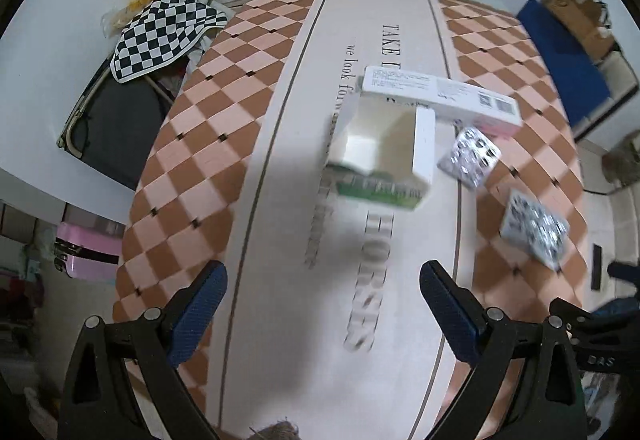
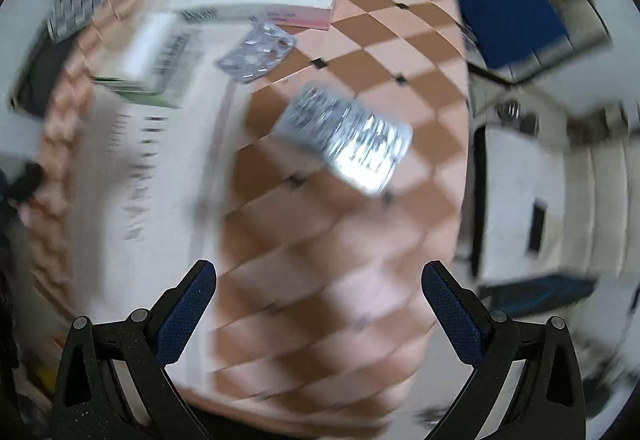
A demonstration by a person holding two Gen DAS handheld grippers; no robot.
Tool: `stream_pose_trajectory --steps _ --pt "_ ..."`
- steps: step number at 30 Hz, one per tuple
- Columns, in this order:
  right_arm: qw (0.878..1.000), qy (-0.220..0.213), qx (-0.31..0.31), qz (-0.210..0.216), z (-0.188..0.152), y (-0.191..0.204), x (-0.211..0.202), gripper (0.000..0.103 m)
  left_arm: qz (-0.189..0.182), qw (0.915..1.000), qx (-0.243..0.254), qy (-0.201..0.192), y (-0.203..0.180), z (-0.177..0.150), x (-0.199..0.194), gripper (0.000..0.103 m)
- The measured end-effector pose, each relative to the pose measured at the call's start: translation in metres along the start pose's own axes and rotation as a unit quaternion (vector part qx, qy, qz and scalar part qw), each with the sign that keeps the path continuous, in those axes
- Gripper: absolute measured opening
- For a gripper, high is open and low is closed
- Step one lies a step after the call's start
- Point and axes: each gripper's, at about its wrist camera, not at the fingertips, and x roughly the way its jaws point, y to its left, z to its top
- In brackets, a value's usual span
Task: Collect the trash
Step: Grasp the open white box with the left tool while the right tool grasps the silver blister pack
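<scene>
Left gripper (image 1: 322, 298) & right gripper (image 2: 320, 292): fingers wide apart, nothing held, both above table w/ pink-brown checked cloth (image 1: 192, 144).

Mid-table: open white-green carton (image 1: 384, 156), touching long white-pink box (image 1: 440, 94).

Toward right edge: 2 silver foil blister packs (image 1: 469, 157) (image 1: 534, 232), apart.
</scene>
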Motion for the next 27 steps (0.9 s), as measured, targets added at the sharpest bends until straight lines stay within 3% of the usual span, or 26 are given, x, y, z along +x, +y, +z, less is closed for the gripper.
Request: stream_pose_trajectory --steps 3,7,11,13,15,18,20,21,24,25,27 --pt "0.995 0.041 -0.089 -0.025 0.046 -0.003 0.037 0.103 0.007 0.9998 -0.011 0.013 -0.01 0.018 0.016 0.098" --pt "0.982 0.076 -0.169 -0.021 0.077 0.002 0.071 0.103 0.021 0.9996 -0.014 0.016 -0.022 0.036 0.021 0.098" --pt "0.974 0.093 -0.206 -0.009 0.088 0.006 0.091 0.102 0.024 0.9994 -0.014 0.021 -0.024 0.048 0.023 0.098" --pt "0.976 0.09 -0.198 0.005 0.089 0.002 0.091 0.093 0.027 0.9993 -0.013 0.021 -0.023 0.053 0.023 0.098" --pt "0.98 0.081 -0.18 0.009 0.091 -0.005 0.088 0.087 0.026 0.9993 -0.014 0.021 -0.02 0.058 0.021 0.098" --pt "0.992 0.066 -0.101 0.032 0.096 -0.027 0.078 0.07 0.014 0.9995 -0.012 0.025 -0.017 0.066 0.021 0.098" --pt "0.996 0.05 0.003 0.075 0.101 -0.055 0.071 0.057 -0.001 0.9995 -0.008 0.03 -0.016 0.071 0.024 0.098" --pt "0.991 0.042 0.065 0.107 0.101 -0.072 0.069 0.053 -0.007 0.9994 -0.006 0.035 -0.017 0.074 0.026 0.098" --pt "0.969 0.031 0.181 0.164 0.096 -0.105 0.067 0.056 -0.035 0.9974 0.016 0.061 -0.025 0.083 0.039 0.098" --pt "0.967 0.029 0.189 0.17 0.096 -0.109 0.067 0.069 -0.043 0.9965 0.027 0.067 -0.028 0.085 0.043 0.098" --pt "0.97 0.024 0.17 0.172 0.097 -0.105 0.064 0.082 -0.047 0.9944 0.051 0.079 -0.036 0.091 0.051 0.098"
